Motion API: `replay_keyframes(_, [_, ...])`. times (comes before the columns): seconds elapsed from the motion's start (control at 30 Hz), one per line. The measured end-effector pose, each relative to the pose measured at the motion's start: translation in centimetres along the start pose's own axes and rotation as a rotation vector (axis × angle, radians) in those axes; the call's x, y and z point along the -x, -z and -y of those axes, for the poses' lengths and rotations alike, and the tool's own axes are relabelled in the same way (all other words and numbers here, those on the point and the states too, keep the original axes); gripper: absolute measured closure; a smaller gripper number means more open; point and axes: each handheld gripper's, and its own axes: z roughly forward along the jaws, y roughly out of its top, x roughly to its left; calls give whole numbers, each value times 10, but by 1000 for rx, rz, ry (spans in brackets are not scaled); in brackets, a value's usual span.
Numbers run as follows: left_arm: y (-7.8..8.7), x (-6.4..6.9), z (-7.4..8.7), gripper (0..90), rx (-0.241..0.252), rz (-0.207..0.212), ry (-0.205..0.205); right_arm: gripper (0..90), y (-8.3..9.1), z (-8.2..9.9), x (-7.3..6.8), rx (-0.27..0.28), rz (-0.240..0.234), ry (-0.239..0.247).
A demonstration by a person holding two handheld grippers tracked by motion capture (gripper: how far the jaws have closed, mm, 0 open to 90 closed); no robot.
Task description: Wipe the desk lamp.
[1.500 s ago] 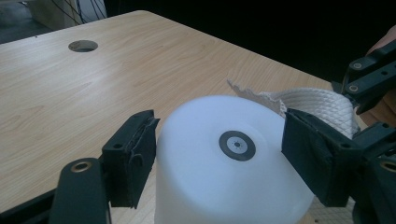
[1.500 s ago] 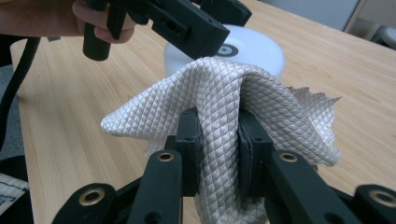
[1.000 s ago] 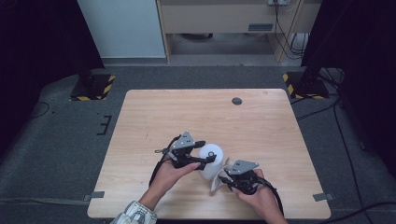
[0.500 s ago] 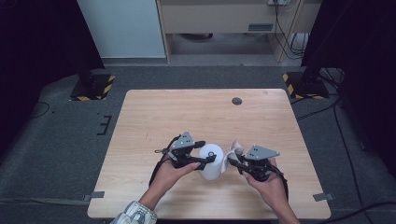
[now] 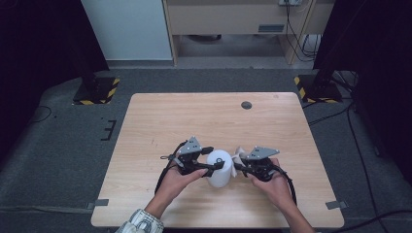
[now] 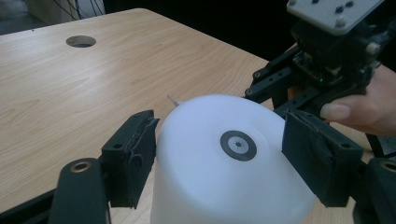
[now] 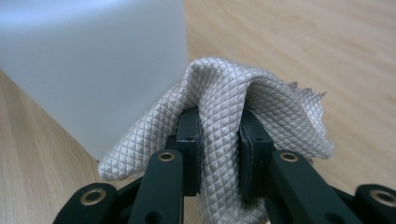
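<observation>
Cup held, cloth at its side

Left gripper (image 5: 214, 164) clamps the white, upturned plastic cup (image 5: 219, 169) near the table's front edge; right gripper (image 7: 219, 135) (jaws nearly together) pinches a grey quilted cloth (image 7: 224, 102) just beside the cup's wall.

The cup (image 6: 233, 172) is white, with a small black and grey ring mark on its bottom. The cloth (image 7: 243, 100) is light grey with a fine diamond pattern. The table (image 5: 194, 116) is pale wood with grain lines.
</observation>
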Motion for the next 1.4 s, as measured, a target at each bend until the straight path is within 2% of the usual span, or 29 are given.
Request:
replay_keyframes(0.1, [0, 0, 0, 258, 2, 1, 6, 737, -4, 6, -1, -28, 0, -12])
replay_keyframes(0.2, [-1, 0, 0, 258, 3, -2, 6, 737, -1, 5, -3, -11, 6, -24])
replay_keyframes(0.23, [-1, 0, 0, 258, 4, 1, 7, 737, 5, 2, -1, 42, 1, -36])
replay_keyframes(0.37, [0, 0, 0, 258, 1, 2, 7, 738, 10, -5, 1, 106, -5, -40])
replay_keyframes(0.53, [0, -1, -1, 259, -5, 1, -1, 738, 3, -4, 1, 78, -8, -39])
replay_keyframes(0.63, [0, -1, -1, 259, -6, 3, 2, 738, -9, 4, 2, 4, -12, -38])
replay_keyframes(0.67, [0, -1, -1, 258, -6, 3, 2, 738, -9, 4, 2, 4, -12, -38])
replay_keyframes(0.7, [0, -1, -1, 258, -6, 5, 5, 738, -13, 5, 1, -28, -3, -22])
replay_keyframes(0.93, [0, -1, -1, 258, -5, 2, 6, 737, -16, 6, -1, -68, 12, -8])
replay_keyframes(0.97, [0, -1, -1, 258, -5, 0, 6, 738, -12, 3, 0, -32, 13, -7])
replay_keyframes(1.0, [0, -1, -1, 258, -5, 0, 6, 738, -12, 3, 0, -32, 13, -7])
replay_keyframes(1.03, [0, -1, 0, 258, -4, 2, 8, 738, -9, 0, 0, -8, 16, -11])
replay_keyframes(1.1, [-2, -1, 0, 257, 0, 4, 21, 738, 8, -14, -2, 97, 26, -4])
replay_keyframes(1.13, [-2, -1, 0, 257, 0, 4, 21, 738, 8, -14, -2, 97, 26, -4])
replay_keyframes(1.17, [-2, -1, 0, 257, 1, 4, 20, 738, 16, -20, -2, 142, 25, -3])
replay_keyframes(1.33, [-2, -1, 0, 258, 0, 1, 19, 738, 14, -21, 0, 131, 20, 7])
replay_keyframes(1.4, [-2, -1, 0, 258, -1, 0, 16, 738, 8, -20, 0, 106, 17, 9])
